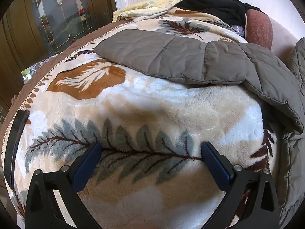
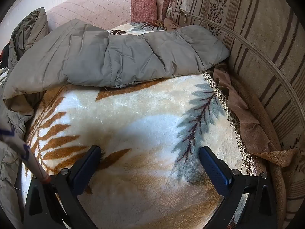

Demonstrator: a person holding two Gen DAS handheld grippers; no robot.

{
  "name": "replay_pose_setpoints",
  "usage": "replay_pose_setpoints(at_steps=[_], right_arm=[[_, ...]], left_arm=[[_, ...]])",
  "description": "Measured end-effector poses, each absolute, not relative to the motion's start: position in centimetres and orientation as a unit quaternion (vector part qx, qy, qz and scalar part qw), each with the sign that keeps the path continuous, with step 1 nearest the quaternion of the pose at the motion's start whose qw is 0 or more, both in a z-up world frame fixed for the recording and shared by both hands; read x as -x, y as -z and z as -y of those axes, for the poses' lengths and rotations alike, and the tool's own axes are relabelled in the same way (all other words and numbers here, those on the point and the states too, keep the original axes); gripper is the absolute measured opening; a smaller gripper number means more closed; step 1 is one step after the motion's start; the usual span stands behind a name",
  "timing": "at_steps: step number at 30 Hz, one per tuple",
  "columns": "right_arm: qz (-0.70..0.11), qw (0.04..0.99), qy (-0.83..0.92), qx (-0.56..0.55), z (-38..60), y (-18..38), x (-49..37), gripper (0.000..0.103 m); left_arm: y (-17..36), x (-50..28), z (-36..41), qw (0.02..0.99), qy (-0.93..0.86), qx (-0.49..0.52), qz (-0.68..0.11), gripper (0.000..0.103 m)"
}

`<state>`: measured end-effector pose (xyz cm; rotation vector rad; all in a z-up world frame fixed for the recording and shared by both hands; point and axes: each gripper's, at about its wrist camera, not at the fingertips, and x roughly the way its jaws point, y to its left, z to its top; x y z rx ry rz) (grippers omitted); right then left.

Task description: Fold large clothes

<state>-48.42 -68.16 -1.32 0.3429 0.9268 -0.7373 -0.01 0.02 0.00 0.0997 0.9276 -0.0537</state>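
Fleece under both open grippers, grey jacket lying beyond them, nothing gripped.

Both the left gripper [image 1: 151,150] and the right gripper [image 2: 150,154] hang with jaws spread wide and empty over the leaf-print blanket [image 1: 133,103], tilted down. The padded jacket [image 1: 171,61] lies flat on the far side, one sleeve to the left, the other [image 2: 171,51] running right to a striped cushion [image 2: 257,38]. Risks, as I judge them: pads may pinch blanket pile along with the slippery shell, dragging both; the puffy fill could slide out or spring open after folding.
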Motion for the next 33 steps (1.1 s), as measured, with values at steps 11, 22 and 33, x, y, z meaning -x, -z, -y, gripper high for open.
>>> replay_pose_setpoints(at_steps=[11, 22, 33], right_arm=[[-0.427, 0.784, 0.402, -0.206, 67.1, 1.1, 50.1, 0.103], [-0.432, 0.787, 0.383, -0.217, 57.7, -1.8, 56.6, 0.103], [-0.345, 0.862, 0.329, -0.175, 43.7, -14.1, 57.7, 0.103]], left_arm=[[-0.2, 1.3, -0.8, 0.889, 0.035, -0.056, -0.454, 0.103], [-3.7, 9.4, -2.3, 0.894, 0.045, -0.055, -0.442, 0.103], [-13.2, 25.9, 0.8, 0.922, 0.133, -0.107, -0.348, 0.103]])
